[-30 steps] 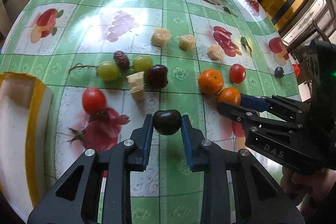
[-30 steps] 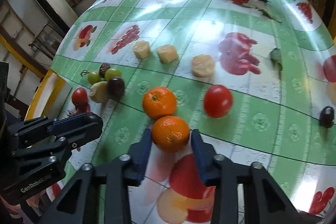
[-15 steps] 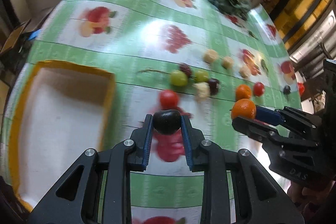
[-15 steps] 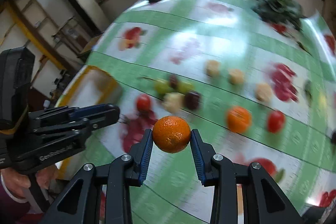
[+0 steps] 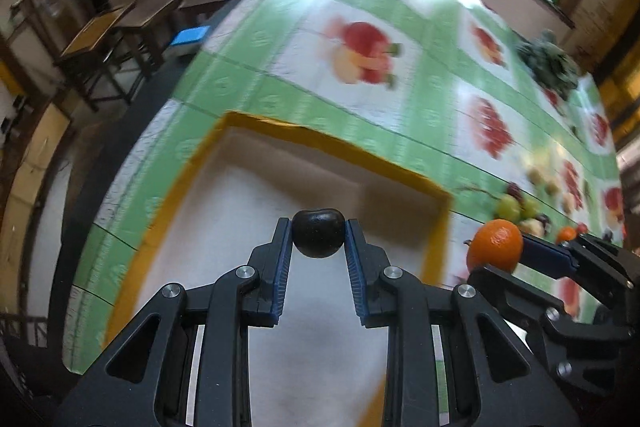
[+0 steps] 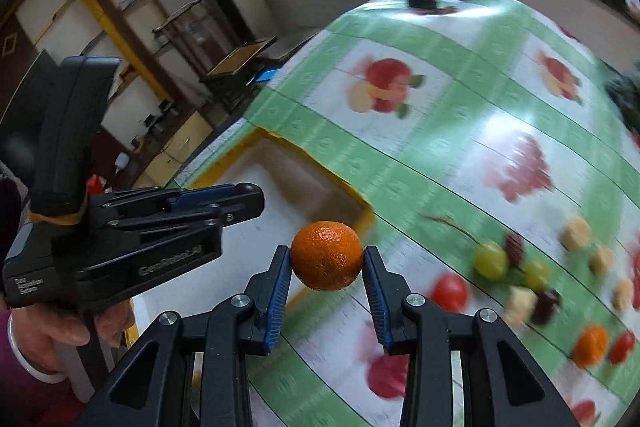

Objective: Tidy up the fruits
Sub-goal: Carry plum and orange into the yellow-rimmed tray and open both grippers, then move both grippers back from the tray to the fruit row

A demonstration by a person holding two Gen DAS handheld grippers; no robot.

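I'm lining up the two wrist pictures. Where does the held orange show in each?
Left wrist view: the orange sits at the right edge, pinched in the right claw coming in from the side.
Right wrist view: the orange is at centre, between that claw's blue pads.
Shared landmark: the yellow-rimmed tray, just left of the orange in both.

Two oranges (image 6: 326, 255) (image 6: 591, 345), two tomatoes (image 6: 449, 292) (image 6: 621, 347), one tray (image 6: 340, 185).

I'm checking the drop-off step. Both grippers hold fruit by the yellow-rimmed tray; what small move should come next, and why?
Probably lower the left gripper and open its jaws: its dark plum already hangs over the tray floor, while the right gripper's orange is only at the tray's corner.
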